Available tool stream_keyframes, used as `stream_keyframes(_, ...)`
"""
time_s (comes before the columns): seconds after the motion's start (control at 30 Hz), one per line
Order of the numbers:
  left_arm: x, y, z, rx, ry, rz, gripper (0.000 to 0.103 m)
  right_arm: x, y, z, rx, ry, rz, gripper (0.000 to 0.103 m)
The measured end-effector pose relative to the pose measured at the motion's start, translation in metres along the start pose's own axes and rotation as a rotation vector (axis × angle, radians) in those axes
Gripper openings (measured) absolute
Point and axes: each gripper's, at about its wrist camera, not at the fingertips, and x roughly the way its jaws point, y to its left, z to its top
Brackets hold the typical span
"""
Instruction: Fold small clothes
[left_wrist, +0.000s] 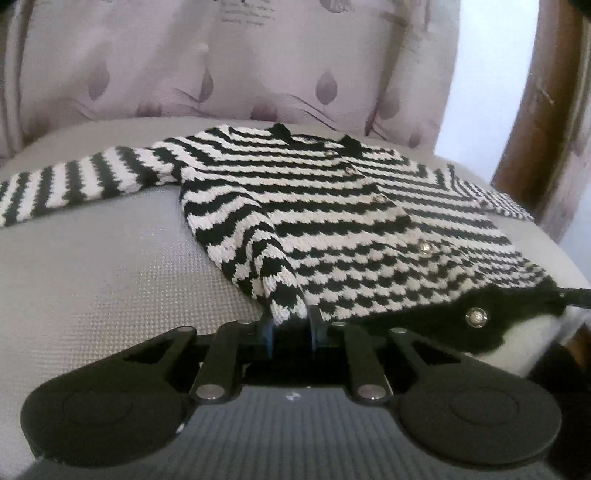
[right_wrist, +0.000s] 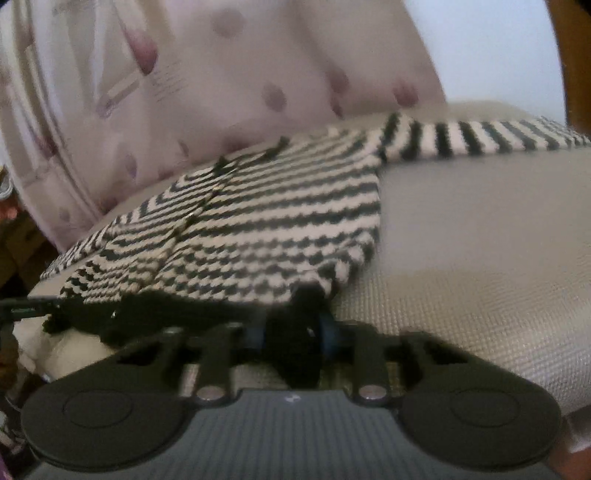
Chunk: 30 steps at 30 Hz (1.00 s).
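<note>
- Left gripper (left_wrist: 291, 326): nearest the lens, jaws drawn narrow, pinching a raised fold at the lower edge of the cardigan (left_wrist: 332, 221).
- Right gripper (right_wrist: 295, 328): jaws narrow, clamped on the black hem (right_wrist: 166, 317) at the cardigan's other lower corner; this view is blurred.
- Cardigan: black-and-white striped knit, lying front-up and spread on the grey seat (left_wrist: 110, 266), collar towards the patterned cloth (left_wrist: 221, 66) behind.
- Left view only: four metal buttons down the front, the lowest button (left_wrist: 475, 316) on the black hem; one sleeve (left_wrist: 66, 184) stretched out flat to the left.
- Right view only: the opposite sleeve (right_wrist: 480, 138) stretched out to the right, along the seat's far edge.
- Writing: faint dark print on the cloth, top of both views, too blurred to read.
- Brown wood (left_wrist: 546, 110) at far right, left view.
</note>
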Motion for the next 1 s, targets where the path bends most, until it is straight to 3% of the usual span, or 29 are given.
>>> stream_keyframes(0.07, -0.005, 0.000, 0.000, -0.032, -0.008, 0.000, 0.017, -0.006, -0.009, 0.000, 0.048, -0.011, 0.006, 0.012)
stream_keyframes(0.23, -0.032, 0.001, 0.005, -0.077, -0.055, -0.016, 0.017, -0.036, -0.009, -0.001, 0.116, -0.075, 0.032, 0.010)
stream_keyframes(0.33, -0.041, 0.007, 0.003, -0.114, -0.028, -0.043, 0.017, -0.058, -0.001, -0.005, 0.147, -0.091, 0.050, 0.009)
stream_keyframes(0.47, -0.030, 0.011, -0.011, -0.062, 0.018, 0.001, 0.019, -0.062, -0.006, -0.021, 0.179, -0.056, 0.021, 0.009)
stream_keyframes(0.53, -0.029, 0.016, -0.013, -0.069, -0.004, 0.013, 0.031, -0.056, -0.018, -0.028, 0.222, -0.020, 0.019, 0.009)
stream_keyframes(0.57, -0.035, 0.016, -0.013, -0.052, -0.027, 0.052, 0.045, -0.052, -0.023, -0.030, 0.248, 0.004, 0.044, 0.010)
stream_keyframes(0.6, -0.039, 0.015, -0.011, -0.038, -0.051, 0.095, 0.072, -0.054, -0.027, -0.031, 0.272, -0.005, 0.042, 0.012)
stream_keyframes(0.67, -0.059, 0.015, -0.007, -0.019, -0.144, 0.140, 0.103, -0.068, -0.035, -0.029, 0.301, -0.059, 0.053, 0.016)
stream_keyframes(0.73, -0.078, 0.010, 0.002, 0.009, -0.238, 0.165, 0.103, -0.087, -0.043, -0.021, 0.300, -0.127, 0.055, 0.025)
stream_keyframes(0.8, -0.080, -0.004, 0.018, 0.075, -0.266, 0.188, 0.103, -0.104, -0.055, -0.006, 0.310, -0.196, 0.034, 0.041)
stream_keyframes(0.83, -0.078, -0.011, 0.027, 0.090, -0.280, 0.190, 0.103, -0.110, -0.065, 0.003, 0.333, -0.224, 0.024, 0.057)
stream_keyframes(0.87, -0.074, -0.018, 0.036, 0.099, -0.292, 0.182, 0.103, -0.115, -0.077, 0.012, 0.364, -0.255, 0.017, 0.066)
stream_keyframes(1.0, -0.029, -0.040, 0.069, 0.056, -0.272, 0.164, 0.103, -0.110, -0.144, 0.054, 0.491, -0.323, -0.004, 0.066)
